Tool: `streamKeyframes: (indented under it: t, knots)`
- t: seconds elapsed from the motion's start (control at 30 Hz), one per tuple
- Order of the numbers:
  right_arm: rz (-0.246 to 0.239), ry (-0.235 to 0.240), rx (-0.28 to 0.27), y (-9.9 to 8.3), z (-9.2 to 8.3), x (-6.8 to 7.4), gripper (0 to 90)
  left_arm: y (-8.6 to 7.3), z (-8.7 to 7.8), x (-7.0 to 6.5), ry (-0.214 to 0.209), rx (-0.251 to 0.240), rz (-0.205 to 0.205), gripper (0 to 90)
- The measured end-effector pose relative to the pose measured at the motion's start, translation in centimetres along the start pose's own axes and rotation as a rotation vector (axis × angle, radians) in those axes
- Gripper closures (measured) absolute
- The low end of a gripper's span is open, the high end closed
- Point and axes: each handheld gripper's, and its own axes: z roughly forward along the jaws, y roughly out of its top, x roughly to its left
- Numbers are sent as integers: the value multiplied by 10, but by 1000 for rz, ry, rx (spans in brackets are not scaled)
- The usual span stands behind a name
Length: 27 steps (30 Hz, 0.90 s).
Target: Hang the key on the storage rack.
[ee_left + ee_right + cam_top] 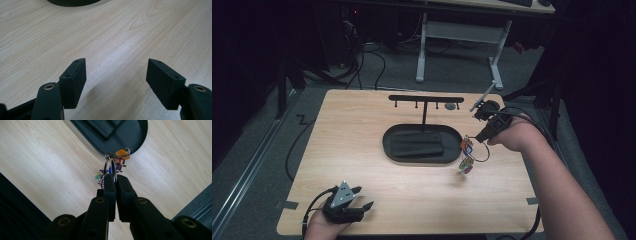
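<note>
Left gripper (357, 198): rested low at the near left of the table (362, 150), jaws spread, nothing between | tray (422, 145): seen mid-table | keyring (468, 156): dangled just right of the tray, pinched by the clenched right gripper (114, 180).

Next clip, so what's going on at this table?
A person works at a wooden table with a pair of tongs in each hand. The right tongs are shut on the metal ring of a keyring with colourful charms, held in the air just right of the black oval tray, which holds a dark wallet. A black hook stand rises at the tray's far edge, its hooks not yet used. The left tongs rest open near the table's front edge, with nothing between them.
</note>
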Motion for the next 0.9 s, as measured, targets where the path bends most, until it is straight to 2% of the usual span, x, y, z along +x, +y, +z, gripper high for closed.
streamKeyframes:
  t: [0.2, 0.3, 0.37, 0.53, 0.73, 0.8, 0.9]
  knots:
    - [4, 0, 9, 13, -6, -5, 874, 0, -1, 0, 4, -3, -1, 331]
    - [30, -3, 7, 18, -10, -7, 875, -1, -1, 1, 4, -1, -4, 331]
    - [18, -6, 8, 22, -12, -10, 875, -1, -2, 2, 5, -5, -7, 331]
    - [29, -9, 2, 33, -17, -17, 875, -1, -2, 2, 6, -5, -5, 332]
    - [41, -3, -3, 48, -14, -22, 875, -1, -2, 1, 5, -1, 1, 332]
    - [20, 7, -13, 55, -10, -25, 875, -1, -2, 1, 3, -2, 2, 332]
    - [29, 10, -8, 64, -5, -27, 875, 1, -5, -2, -1, -15, 8, 334]
